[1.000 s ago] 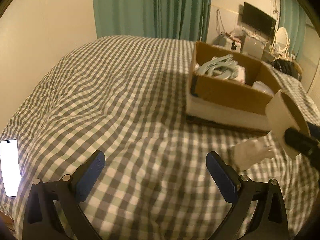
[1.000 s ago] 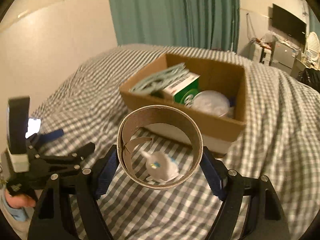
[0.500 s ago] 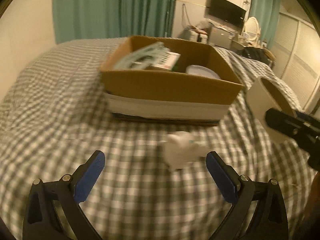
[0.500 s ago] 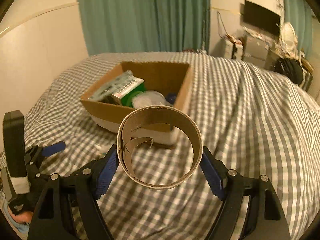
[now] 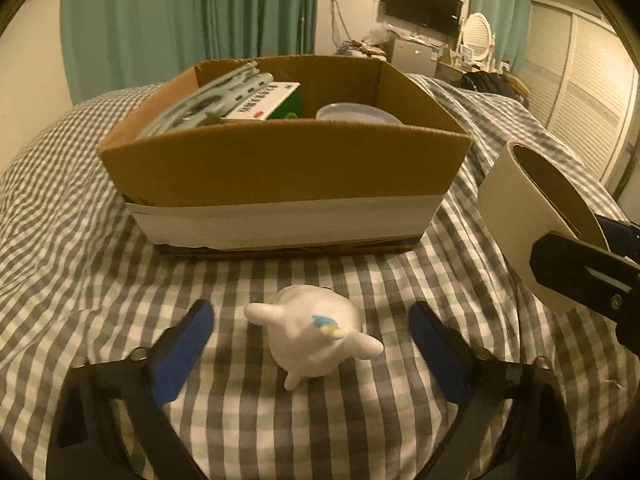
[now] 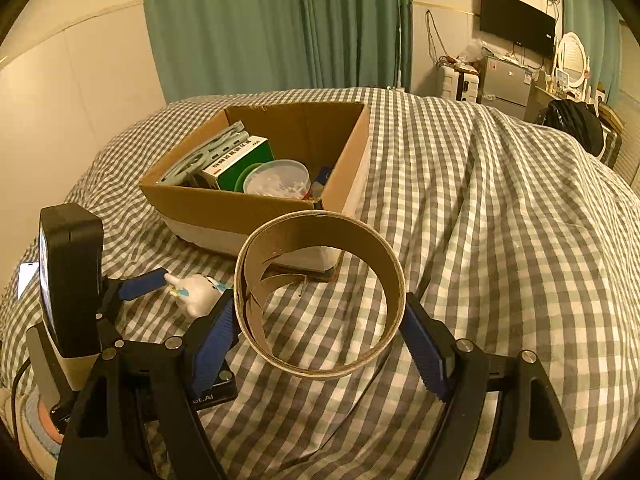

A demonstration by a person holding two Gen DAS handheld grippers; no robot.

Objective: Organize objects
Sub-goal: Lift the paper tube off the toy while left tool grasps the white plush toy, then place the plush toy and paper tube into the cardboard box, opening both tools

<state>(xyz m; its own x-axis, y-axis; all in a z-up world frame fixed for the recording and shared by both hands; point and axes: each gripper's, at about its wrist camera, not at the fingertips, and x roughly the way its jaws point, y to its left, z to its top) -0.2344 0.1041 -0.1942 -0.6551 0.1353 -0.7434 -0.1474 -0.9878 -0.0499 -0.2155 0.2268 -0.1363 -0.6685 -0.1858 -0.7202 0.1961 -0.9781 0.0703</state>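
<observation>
Box [image 6: 256, 208] already holds 3+ items; right gripper [image 6: 320, 332] clamps cardboard ring [image 6: 320, 296], left gripper [image 5: 310, 344] spread wide around white figurine [image 5: 314, 336], both still unboxed

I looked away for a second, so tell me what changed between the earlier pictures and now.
The left gripper swung from the bare bedspread toward the cardboard box and closed in on the white figurine, which now lies between its open fingers, not yet gripped. The right gripper drifted a little to the right. It stays shut on the cardboard ring; the box and its contents are unmoved.
</observation>
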